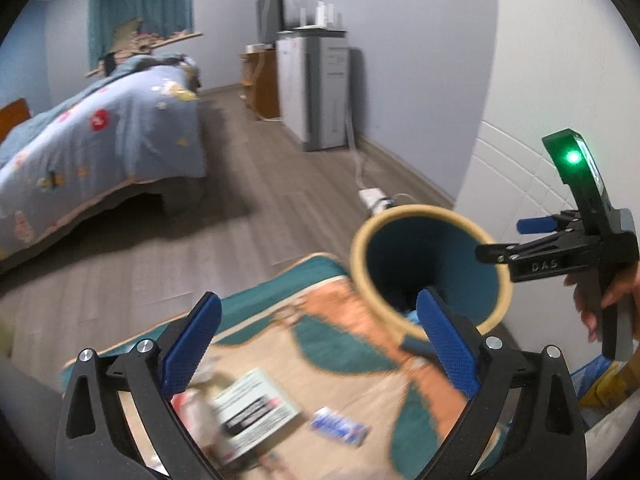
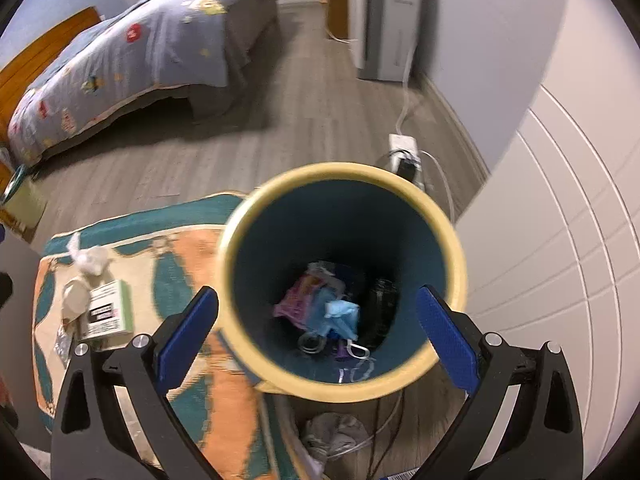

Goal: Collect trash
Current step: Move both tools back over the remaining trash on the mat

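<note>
Both grippers, left gripper (image 1: pixel 316 344) and right gripper (image 2: pixel 316 340), have their jaws wide apart and hold nothing; the right one hangs above the trash bin (image 2: pixel 456 256) with wrappers (image 2: pixel 316 304) inside.

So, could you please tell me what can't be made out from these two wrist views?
- Print on the white box: motion blur in the left wrist view, too small in the right.
- Small blue packet on the rug: blurred, label unreadable.
- Bin contents: a pink wrapper and blue mask show; dark items beside them are unidentifiable.
- Grey wad below the bin: partly hidden by its rim.
</note>
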Demonstrator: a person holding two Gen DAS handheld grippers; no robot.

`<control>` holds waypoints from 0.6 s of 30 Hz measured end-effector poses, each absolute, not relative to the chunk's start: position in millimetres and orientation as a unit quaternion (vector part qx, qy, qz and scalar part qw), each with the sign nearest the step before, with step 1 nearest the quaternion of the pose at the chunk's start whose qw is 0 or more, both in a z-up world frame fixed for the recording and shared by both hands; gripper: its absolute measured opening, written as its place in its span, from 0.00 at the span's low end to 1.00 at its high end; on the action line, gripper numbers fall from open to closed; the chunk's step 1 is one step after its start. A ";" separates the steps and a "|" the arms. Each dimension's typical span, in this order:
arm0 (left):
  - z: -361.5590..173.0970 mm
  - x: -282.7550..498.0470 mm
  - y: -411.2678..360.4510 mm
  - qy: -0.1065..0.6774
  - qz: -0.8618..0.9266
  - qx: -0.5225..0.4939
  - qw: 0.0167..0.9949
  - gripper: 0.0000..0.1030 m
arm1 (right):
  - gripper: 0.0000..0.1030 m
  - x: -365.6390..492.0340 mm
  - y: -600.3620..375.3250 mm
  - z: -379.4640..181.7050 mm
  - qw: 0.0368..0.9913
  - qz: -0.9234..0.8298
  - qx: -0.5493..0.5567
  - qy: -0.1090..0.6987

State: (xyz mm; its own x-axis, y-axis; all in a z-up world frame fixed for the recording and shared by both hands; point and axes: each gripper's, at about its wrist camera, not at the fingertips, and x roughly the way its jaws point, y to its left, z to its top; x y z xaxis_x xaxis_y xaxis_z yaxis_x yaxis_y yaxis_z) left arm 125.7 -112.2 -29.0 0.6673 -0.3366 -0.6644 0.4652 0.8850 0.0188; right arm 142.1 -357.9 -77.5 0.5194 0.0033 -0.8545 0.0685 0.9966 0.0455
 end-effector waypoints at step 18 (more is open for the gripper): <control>-3.6 53.6 52.8 0.366 -0.075 0.007 0.927 0.95 | 0.94 82.5 -203.7 -53.1 0.876 0.084 0.008 0.476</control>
